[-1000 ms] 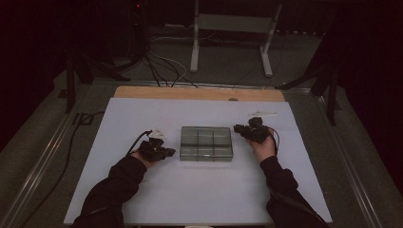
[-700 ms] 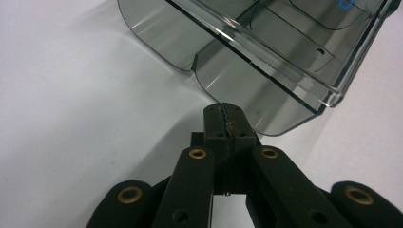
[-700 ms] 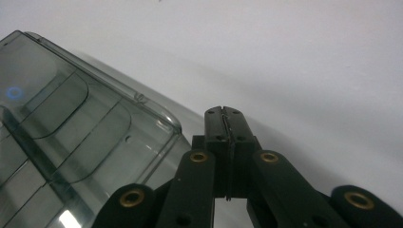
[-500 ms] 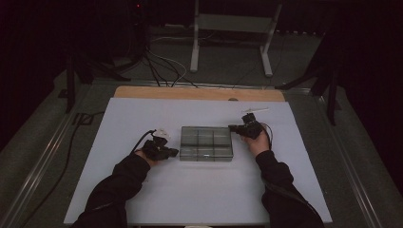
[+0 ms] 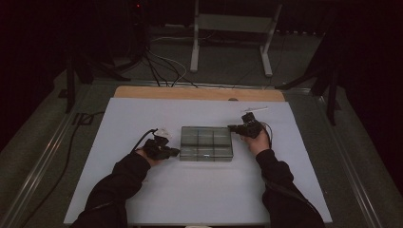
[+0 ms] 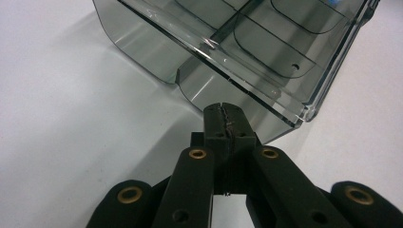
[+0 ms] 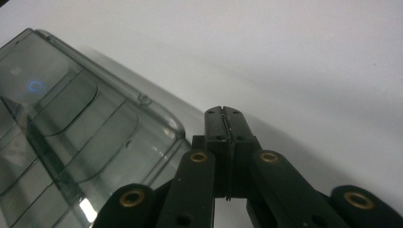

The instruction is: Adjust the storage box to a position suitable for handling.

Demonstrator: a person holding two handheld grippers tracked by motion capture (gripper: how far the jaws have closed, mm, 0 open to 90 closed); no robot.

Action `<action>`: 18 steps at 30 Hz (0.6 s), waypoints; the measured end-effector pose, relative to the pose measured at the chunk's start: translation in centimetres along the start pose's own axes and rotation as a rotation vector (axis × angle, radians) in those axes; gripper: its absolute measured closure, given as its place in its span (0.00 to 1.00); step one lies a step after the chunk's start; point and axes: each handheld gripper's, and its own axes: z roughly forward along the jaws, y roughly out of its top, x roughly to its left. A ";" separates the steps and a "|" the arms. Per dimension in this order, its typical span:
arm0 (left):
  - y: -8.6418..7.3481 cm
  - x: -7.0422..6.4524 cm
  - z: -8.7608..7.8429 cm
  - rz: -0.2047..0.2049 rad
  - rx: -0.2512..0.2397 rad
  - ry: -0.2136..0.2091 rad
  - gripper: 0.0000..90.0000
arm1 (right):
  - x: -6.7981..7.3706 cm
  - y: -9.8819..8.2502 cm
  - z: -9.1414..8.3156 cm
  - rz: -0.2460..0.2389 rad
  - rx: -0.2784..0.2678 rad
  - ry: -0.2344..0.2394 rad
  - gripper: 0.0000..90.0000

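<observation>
Clear smoky plastic compartment box [image 5: 206, 143] sits mid-worktop on the white sheet [image 5: 142, 114], lid down, dividers visible through it. Left gripper [image 5: 174, 152] is at the box's left end near its front corner, jaws fully closed with nothing between them; in the left gripper view the tips [image 6: 224, 110] sit right against the box's lower side wall [image 6: 209, 90], contact not certain. Right gripper [image 5: 231, 127] is at the box's right end near the far corner, jaws also closed and empty; in the right gripper view the tips [image 7: 224, 112] sit just beside the box's rounded corner [image 7: 166, 126], apparently not touching. Both hands rest low on the sheet either side of the box.
</observation>
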 end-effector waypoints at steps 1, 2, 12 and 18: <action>0.0 0.0 0.0 -0.004 0.001 0.000 1.00 | 0.0 0.1 0.1 0.007 -0.002 0.001 1.00; 0.0 -0.1 0.0 -0.003 0.002 0.001 1.00 | 0.1 0.0 0.2 0.010 -0.005 -0.005 1.00; -0.3 -0.8 -0.4 0.016 0.027 -0.005 1.00 | 0.9 -0.6 -0.3 0.038 -0.002 -0.027 1.00; -0.8 -1.5 -0.8 0.029 0.039 -0.015 1.00 | 1.8 -1.3 -0.8 0.050 0.005 -0.035 1.00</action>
